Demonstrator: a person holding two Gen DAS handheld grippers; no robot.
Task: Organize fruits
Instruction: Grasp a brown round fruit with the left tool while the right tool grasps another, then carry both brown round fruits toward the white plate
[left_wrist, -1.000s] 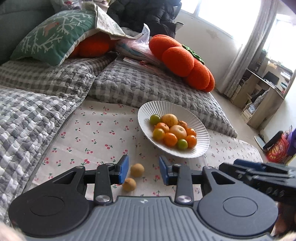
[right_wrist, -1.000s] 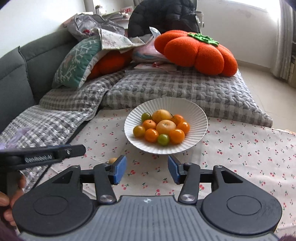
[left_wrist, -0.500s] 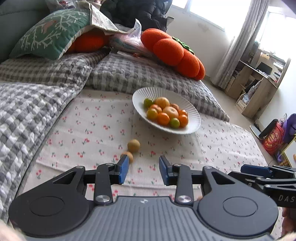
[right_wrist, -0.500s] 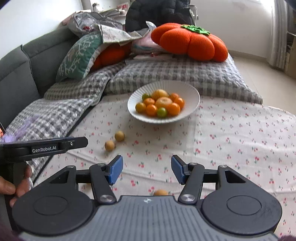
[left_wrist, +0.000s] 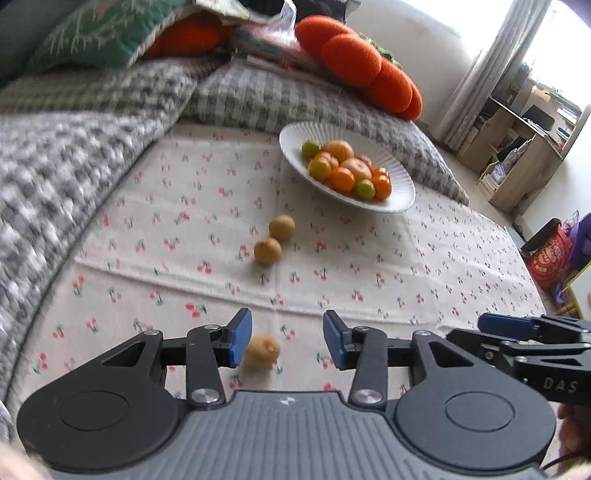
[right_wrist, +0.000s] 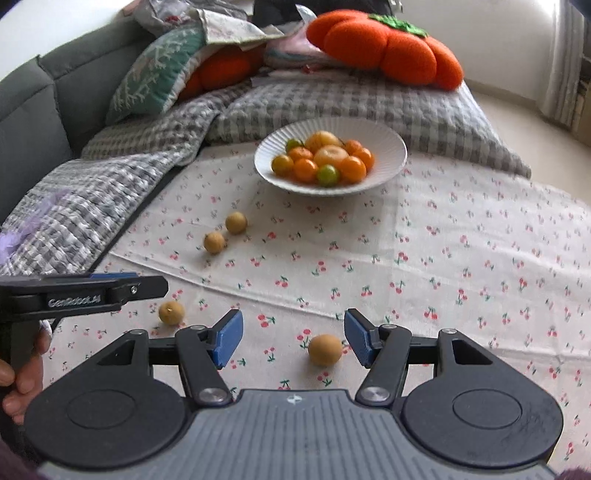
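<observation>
A white ribbed plate holds several orange, yellow and green fruits on a cherry-print cloth. Several small tan round fruits lie loose on the cloth. Two sit side by side in front of the plate; they also show in the right wrist view. My left gripper is open, with a tan fruit low between its fingers, beside the left pad. My right gripper is open, with another tan fruit between its fingers near the right pad.
A grey checked quilt borders the cloth at left and back. Orange pumpkin cushions and a green patterned pillow lie behind the plate. A wooden shelf stands on the floor at far right.
Both grippers have drawn back from the plate toward the near edge of the cloth. A loose tan fruit has come into view between the fingers of each. Both stay open.
</observation>
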